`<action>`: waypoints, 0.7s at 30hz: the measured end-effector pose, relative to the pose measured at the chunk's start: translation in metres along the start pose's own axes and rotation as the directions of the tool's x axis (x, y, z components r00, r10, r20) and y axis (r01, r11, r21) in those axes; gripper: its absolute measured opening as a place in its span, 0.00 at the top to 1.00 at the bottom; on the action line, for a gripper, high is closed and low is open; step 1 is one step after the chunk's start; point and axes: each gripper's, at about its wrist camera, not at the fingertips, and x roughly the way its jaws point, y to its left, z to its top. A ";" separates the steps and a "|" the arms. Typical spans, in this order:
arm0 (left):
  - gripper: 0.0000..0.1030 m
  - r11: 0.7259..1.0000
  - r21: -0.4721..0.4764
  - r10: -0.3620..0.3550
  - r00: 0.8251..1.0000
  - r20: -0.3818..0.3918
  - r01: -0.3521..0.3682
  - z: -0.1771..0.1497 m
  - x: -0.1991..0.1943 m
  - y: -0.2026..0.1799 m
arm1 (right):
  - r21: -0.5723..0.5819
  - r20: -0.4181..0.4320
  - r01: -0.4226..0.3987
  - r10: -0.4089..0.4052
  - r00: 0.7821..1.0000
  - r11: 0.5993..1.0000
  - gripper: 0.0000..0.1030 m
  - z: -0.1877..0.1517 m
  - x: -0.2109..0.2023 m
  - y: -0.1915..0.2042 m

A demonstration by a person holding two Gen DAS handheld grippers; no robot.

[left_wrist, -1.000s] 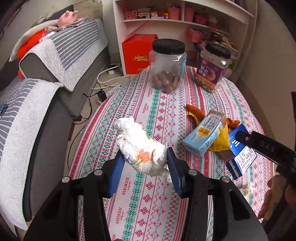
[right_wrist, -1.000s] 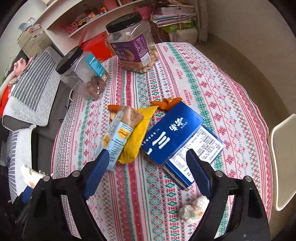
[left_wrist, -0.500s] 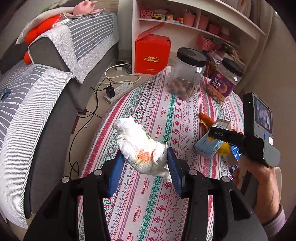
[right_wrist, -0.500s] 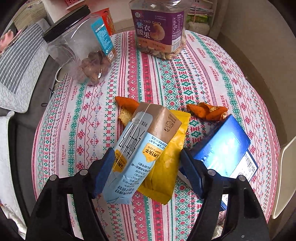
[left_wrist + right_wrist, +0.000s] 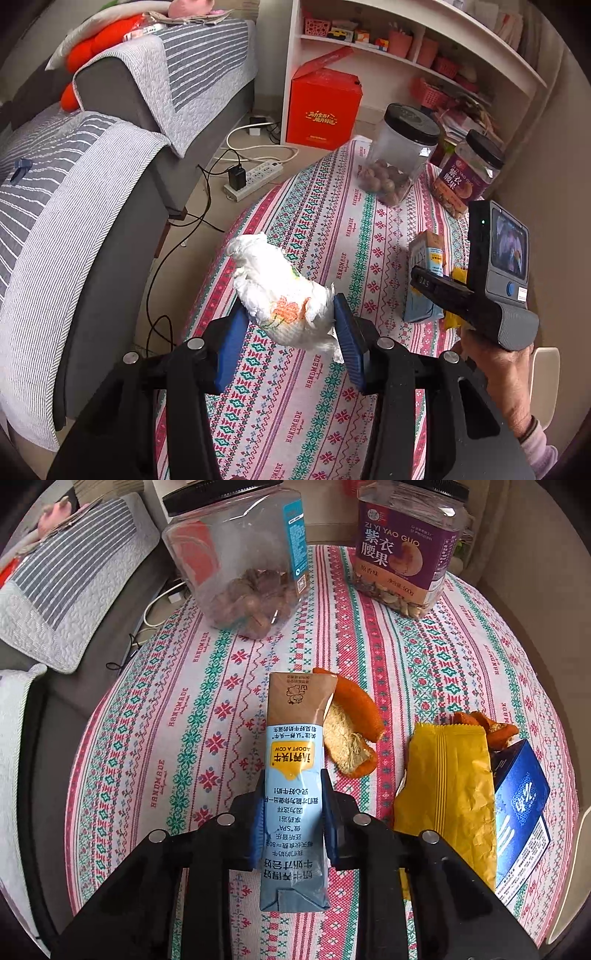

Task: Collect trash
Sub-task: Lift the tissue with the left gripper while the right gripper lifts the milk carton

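Down swings the right gripper (image 5: pixel 291 816), jaws just closing onto the tall pale-blue and brown milk carton (image 5: pixel 293 775), "ADOPT A COW" on its yellow label, now pinched at both sides above the round tabletop (image 5: pixel 424 657) with its red-and-green "HANDMADE" cloth. Orange peel (image 5: pixel 351 731) and a yellow wrapper (image 5: pixel 450 790) lie beside it. Left gripper (image 5: pixel 291 332) holds the crumpled white tissue wad (image 5: pixel 280 295), narrowly parted, over the table's sofa-side edge. Behind stands the purple "ZI YI YAO GUO" jar (image 5: pixel 406 554).

Crumpled tissue (image 5: pixel 284 295) sitting mid-frame; blue milk carton (image 5: pixel 291 786) lying lengthwise at centre, orange peel (image 5: pixel 351 734) touching its right.
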 end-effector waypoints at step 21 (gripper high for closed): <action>0.55 0.999 -0.011 -0.053 0.998 -0.029 0.053 -0.004 0.001 0.000 | -0.131 -0.046 -0.062 0.057 0.997 0.989 0.69 -0.051 -0.031 0.006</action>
